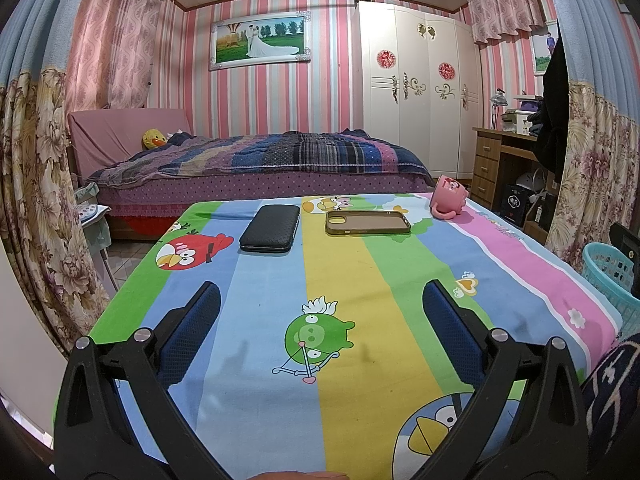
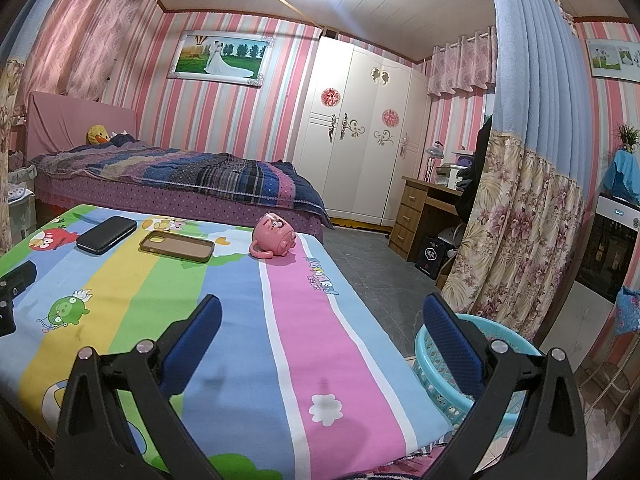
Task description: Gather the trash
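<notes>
A table with a striped cartoon cloth [image 1: 272, 300] [image 2: 240, 320] carries a black case [image 1: 270, 229] [image 2: 106, 234], an olive phone case [image 1: 368, 222] [image 2: 177, 245] lying open side up, and a pink mug [image 1: 449, 197] [image 2: 274, 240] on its side at the far right. A turquoise basket [image 2: 472, 364] [image 1: 612, 280] stands on the floor off the table's right edge. My left gripper [image 1: 320, 304] is open and empty above the near table. My right gripper [image 2: 322, 316] is open and empty over the table's right edge, beside the basket. The left gripper's tip shows in the right wrist view [image 2: 16, 284].
A bed [image 1: 256, 160] stands behind the table. A white wardrobe [image 1: 416, 92] and a wooden desk [image 1: 500, 160] are at the back right. Flowered curtains [image 2: 520, 216] hang to the right, and others [image 1: 32, 184] to the left. Tiled floor [image 2: 372, 272] lies right of the table.
</notes>
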A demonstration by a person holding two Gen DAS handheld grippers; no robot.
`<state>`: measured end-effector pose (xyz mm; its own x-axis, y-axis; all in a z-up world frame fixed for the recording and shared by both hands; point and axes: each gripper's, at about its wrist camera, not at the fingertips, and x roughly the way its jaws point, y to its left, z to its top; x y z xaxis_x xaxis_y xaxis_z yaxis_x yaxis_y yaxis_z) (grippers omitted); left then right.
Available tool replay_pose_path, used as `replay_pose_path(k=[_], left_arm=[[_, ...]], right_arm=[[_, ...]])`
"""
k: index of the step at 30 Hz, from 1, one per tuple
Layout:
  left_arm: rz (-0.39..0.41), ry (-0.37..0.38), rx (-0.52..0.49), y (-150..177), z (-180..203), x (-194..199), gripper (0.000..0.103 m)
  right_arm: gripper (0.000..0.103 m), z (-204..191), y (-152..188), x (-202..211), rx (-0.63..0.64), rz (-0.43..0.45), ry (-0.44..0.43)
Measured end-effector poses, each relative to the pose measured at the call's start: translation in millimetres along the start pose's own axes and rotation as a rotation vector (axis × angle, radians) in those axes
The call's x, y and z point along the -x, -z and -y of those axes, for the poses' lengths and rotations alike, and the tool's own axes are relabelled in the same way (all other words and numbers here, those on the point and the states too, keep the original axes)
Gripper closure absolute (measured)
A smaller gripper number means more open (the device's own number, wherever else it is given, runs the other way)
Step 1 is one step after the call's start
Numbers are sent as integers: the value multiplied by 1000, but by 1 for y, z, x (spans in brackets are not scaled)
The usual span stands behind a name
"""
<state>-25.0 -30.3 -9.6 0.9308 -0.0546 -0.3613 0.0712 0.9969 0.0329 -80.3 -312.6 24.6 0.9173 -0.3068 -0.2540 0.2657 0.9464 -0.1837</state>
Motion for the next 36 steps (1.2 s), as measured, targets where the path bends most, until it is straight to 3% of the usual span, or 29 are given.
replay_pose_path(k=[36], left_arm=[[2, 8, 10, -5, 2, 0, 5]], right_arm=[[5, 4, 0, 1, 7, 7, 1]])
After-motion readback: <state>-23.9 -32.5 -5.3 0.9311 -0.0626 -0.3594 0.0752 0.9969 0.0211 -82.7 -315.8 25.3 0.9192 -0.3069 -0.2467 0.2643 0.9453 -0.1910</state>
